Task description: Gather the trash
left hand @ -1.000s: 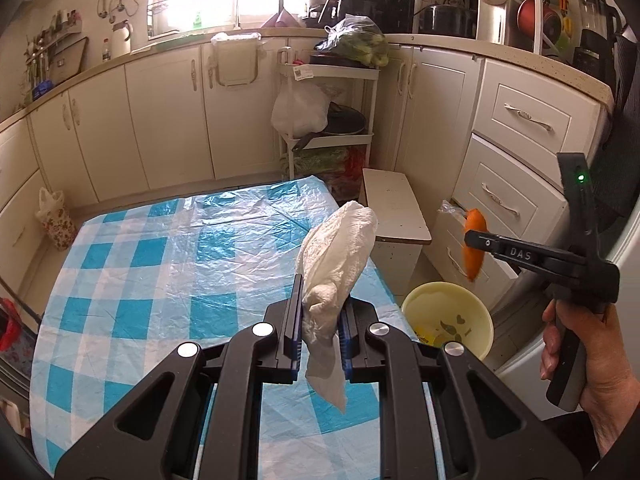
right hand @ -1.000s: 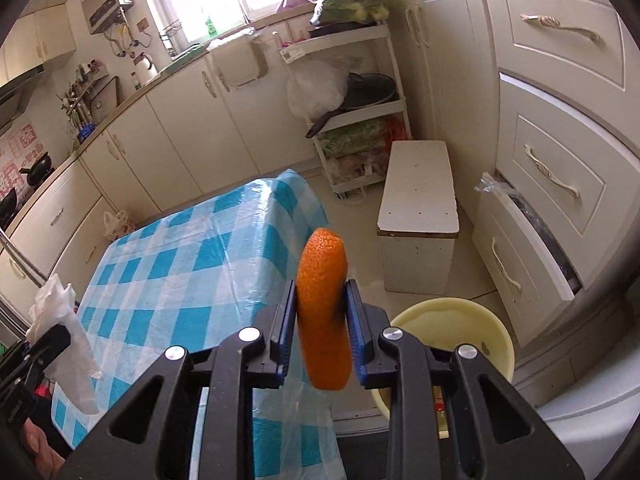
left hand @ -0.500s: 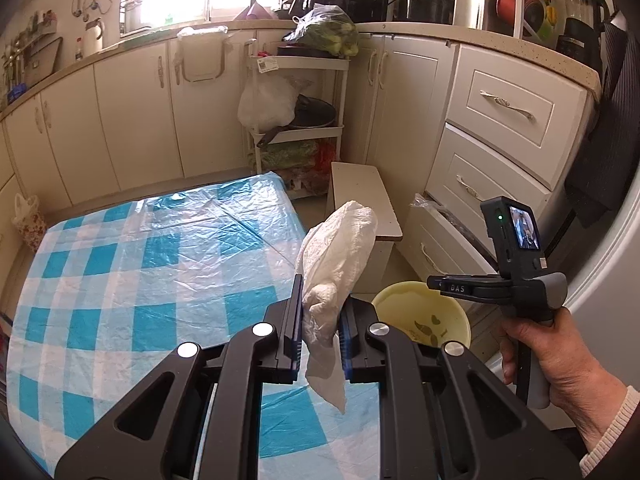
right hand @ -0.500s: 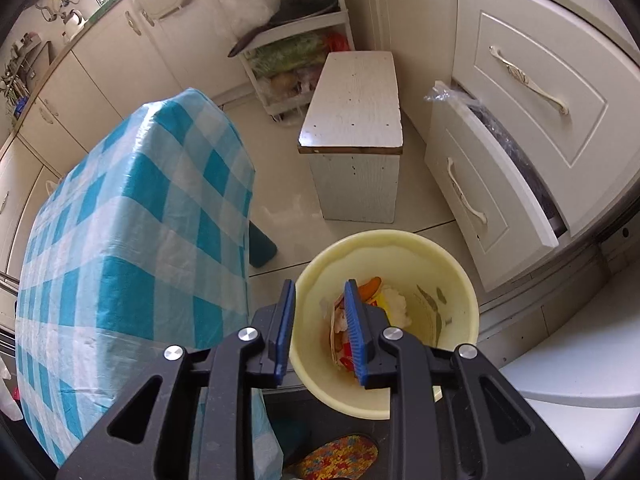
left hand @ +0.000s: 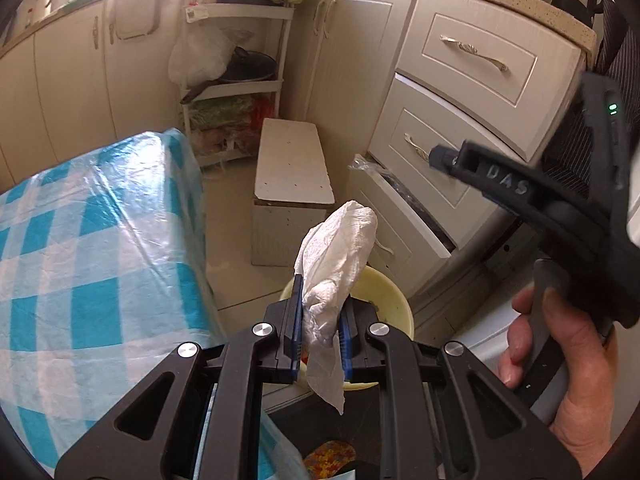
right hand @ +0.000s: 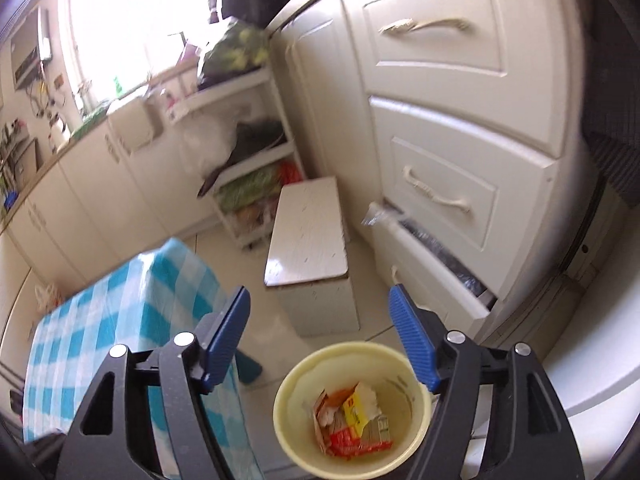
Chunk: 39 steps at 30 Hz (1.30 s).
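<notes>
The left tool (left hand: 318,322) gripped a crumpled white paper napkin (left hand: 334,276), its long axis upright and tilted right, just past the blue-checked bench's (left hand: 100,240) edge above the round yellow plastic bin (right hand: 352,408). The right tool's (right hand: 320,344) jaws were opening, empty, over open floor beside the bin.

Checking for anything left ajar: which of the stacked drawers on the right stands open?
The bottom drawer, the lowest of the three beside the white stool. It is pulled out, with plastic showing at its top edge; the two drawers above sit closed.
</notes>
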Motion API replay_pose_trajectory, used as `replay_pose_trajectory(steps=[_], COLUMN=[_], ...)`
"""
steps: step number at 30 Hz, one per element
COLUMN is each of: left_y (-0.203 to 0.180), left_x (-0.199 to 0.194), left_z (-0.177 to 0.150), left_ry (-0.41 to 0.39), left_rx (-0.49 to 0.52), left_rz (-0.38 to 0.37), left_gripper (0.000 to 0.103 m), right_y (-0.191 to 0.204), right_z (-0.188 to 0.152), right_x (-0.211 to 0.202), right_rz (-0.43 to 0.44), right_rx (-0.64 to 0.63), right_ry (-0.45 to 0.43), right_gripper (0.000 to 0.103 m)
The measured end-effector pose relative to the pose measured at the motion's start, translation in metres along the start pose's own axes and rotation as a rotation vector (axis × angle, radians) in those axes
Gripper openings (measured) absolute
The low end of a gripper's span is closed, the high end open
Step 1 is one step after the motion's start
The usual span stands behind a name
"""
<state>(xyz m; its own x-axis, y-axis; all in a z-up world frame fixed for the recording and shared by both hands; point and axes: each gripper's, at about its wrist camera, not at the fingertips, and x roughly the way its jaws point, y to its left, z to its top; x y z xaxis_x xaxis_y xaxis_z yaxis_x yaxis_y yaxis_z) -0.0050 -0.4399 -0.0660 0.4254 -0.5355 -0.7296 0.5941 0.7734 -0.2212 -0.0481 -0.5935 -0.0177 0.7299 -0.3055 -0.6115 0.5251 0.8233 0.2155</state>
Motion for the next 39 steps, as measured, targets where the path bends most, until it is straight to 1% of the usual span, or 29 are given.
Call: replay_pose_trajectory(steps=[3, 6, 9, 12, 13, 18, 19, 21, 23, 27, 29, 31, 32, 34, 35, 37, 39], left_y=[-0.013, -0.024, -0.034, -0.039, -0.039, -0.032, -0.029, -0.025, -0.020, -0.010, -0.005, 0.001, 0.004, 0.010, 0.014, 0.021, 0.028], left_x=[0.034, 0.068, 0.094, 0.110, 0.114, 0.114, 0.112, 0.105, 0.095, 0.065, 0.041, 0.012, -0.002, -0.030, -0.046, -0.071, -0.095], left_z=[0.002, 0.003, 0.006, 0.008, 0.009, 0.015, 0.016, 0.017, 0.015, 0.011, 0.008, 0.006, 0.005, 0.004, 0.003, 0.002, 0.000], left_ry=[0.058, 0.118, 0.156, 0.169, 0.168, 0.152, 0.148, 0.139, 0.127, 0.095, 0.060, 0.011, -0.012, -0.053, -0.074, -0.103, -0.129], left_rx=[-0.003, -0.013, -0.019, -0.013, -0.015, -0.035, -0.041, -0.045, -0.056, -0.078, -0.074, -0.057, -0.045, -0.020, -0.007, 0.014, 0.029], left_rz=[-0.027, -0.045, -0.049, -0.037, -0.031, -0.017, -0.018, -0.013, -0.006, 0.015, 0.038, 0.071, 0.088, 0.118, 0.132, 0.151, 0.169], left_gripper=[0.013, 0.013, 0.020, 0.034, 0.040, 0.055, 0.058, 0.060, 0.065, 0.072, 0.081, 0.087, 0.090, 0.094, 0.095, 0.096, 0.096], right_y=[-0.005, -0.010, -0.014, -0.015, -0.016, -0.017, -0.017, -0.015, -0.014, -0.014, -0.012, -0.008, -0.005, 0.004, 0.008, 0.017, 0.028], right_z=[0.004, 0.004, 0.006, 0.007, 0.007, 0.007, 0.007, 0.007, 0.006, 0.004, 0.003, 0.002, 0.001, 0.000, 0.000, -0.001, -0.003], right_x=[-0.004, -0.003, -0.001, -0.002, -0.002, 0.000, 0.000, 0.000, -0.001, 0.003, 0.005, 0.005, 0.005, 0.003, -0.004, -0.020, -0.042], right_rz=[-0.015, -0.021, -0.019, -0.025, -0.028, -0.038, -0.040, -0.047, -0.060, -0.089, -0.110, -0.134, -0.148, -0.163, -0.161, -0.154, -0.139], right_rx=[-0.007, -0.016, -0.022, -0.025, -0.024, -0.017, -0.017, -0.021, -0.033, -0.047, -0.056, -0.072, -0.086, -0.122, -0.134, -0.143, -0.140], right_ry=[-0.039, -0.036, -0.027, -0.041, -0.046, -0.041, -0.042, -0.047, -0.051, -0.032, -0.016, -0.003, 0.010, 0.040, 0.032, 0.011, -0.027], right_gripper=[0.075, 0.075, 0.075, 0.075, 0.076, 0.077, 0.077, 0.081, 0.082, 0.083, 0.085, 0.088, 0.092, 0.093, 0.093, 0.096, 0.096])
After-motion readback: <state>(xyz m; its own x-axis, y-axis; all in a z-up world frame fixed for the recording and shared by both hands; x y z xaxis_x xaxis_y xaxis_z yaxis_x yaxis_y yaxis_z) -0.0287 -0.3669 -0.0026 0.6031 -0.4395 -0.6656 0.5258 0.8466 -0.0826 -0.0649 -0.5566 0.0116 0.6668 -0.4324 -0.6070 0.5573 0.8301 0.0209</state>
